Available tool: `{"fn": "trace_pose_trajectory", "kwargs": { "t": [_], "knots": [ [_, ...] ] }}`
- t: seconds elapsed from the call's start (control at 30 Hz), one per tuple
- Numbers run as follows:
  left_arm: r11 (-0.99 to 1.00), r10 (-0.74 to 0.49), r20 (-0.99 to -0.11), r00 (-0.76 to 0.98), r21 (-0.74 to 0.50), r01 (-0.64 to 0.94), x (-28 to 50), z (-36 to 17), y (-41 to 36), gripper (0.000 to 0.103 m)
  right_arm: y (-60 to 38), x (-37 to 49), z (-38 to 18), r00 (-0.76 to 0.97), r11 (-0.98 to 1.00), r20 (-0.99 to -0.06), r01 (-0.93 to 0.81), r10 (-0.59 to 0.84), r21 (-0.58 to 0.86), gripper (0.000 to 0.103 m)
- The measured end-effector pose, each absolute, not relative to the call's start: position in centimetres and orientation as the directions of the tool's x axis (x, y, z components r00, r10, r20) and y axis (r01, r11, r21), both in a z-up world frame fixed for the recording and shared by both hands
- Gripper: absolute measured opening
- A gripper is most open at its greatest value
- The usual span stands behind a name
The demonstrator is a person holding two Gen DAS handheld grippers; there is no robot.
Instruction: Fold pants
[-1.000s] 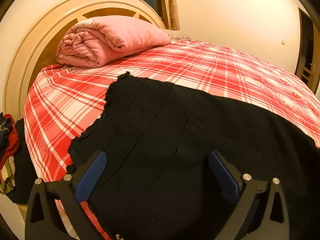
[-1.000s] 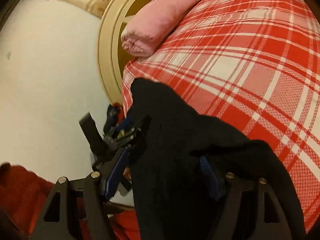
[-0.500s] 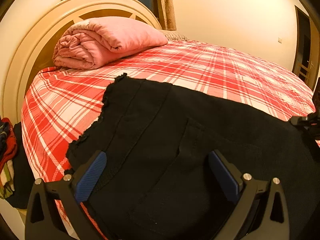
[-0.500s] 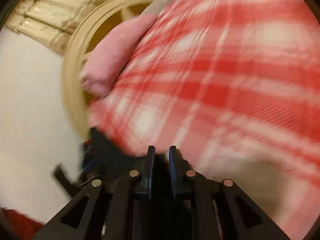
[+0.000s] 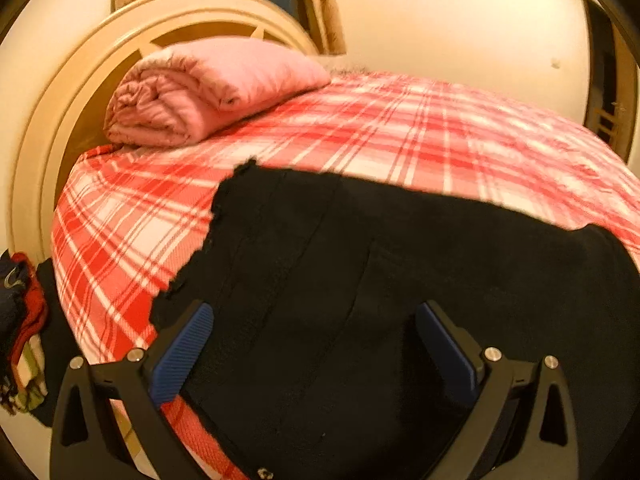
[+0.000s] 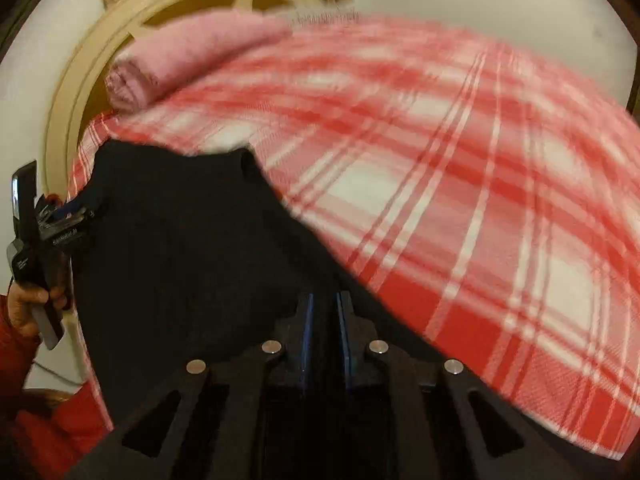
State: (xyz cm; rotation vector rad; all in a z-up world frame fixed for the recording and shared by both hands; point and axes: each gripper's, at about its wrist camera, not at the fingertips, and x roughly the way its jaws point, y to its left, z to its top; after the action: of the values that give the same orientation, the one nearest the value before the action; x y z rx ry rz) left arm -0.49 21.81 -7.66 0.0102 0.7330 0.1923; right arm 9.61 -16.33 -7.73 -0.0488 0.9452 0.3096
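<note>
Pants: I see their long axis running left to right, lower frame.
Left gripper: spread wide over the waist, gripping nothing.
Right gripper: nearly closed, seemingly pinching black cloth.

no text can be read for certain. the left gripper, at the left edge of the right wrist view, carries small white lettering, too blurred to make out.

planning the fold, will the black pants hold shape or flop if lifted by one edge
Likely floppy: the pants drape over the bed edge. Probably thick, fairly heavy cloth, going by the raised seams. Unlikely to slide much on the woven bedspread.
</note>
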Motion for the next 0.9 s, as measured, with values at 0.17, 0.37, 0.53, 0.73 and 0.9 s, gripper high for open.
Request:
{"fn": "trace_pose_trajectory", "kwargs": {
  "t": [0.17,0.37,0.53,0.73,0.9],
  "knots": [
    [0.981,0.185,-0.665,0.724,0.076,-0.181,-0.9,-7.7,21.9,0.103,-19.5,9.6,-6.2,0.611,0.986,-0.774,-0.087,0.166,0.144,0.014],
    [0.981,0.191,-0.622,0.759,0.100,-0.164,-1.8,-6.1,20.8,0.103,-13.4,10.5,-6.2,0.593,0.945,-0.753,-0.307,0.285,0.116,0.015],
    [0.970,0.231,-0.669,0.706,0.103,-0.220,-1.2,-7.7,21.9,0.103,-13.8,12.9,-8.4,0.612,0.981,-0.776,-0.192,0.151,0.040,0.029],
    [0.970,0.236,-0.655,0.718,0.116,-0.214,-2.1,-8.0,22.9,0.103,-19.7,11.6,-7.2,0.667,0.978,-0.728,-0.004,0.156,0.207,0.031],
    [0.963,0.250,-0.673,0.696,0.096,-0.253,-2.1,-6.9,23.3,0.103,-24.2,2.4,-2.8,0.759,0.975,-0.651,0.123,0.026,0.183,0.044]
  ]
}}
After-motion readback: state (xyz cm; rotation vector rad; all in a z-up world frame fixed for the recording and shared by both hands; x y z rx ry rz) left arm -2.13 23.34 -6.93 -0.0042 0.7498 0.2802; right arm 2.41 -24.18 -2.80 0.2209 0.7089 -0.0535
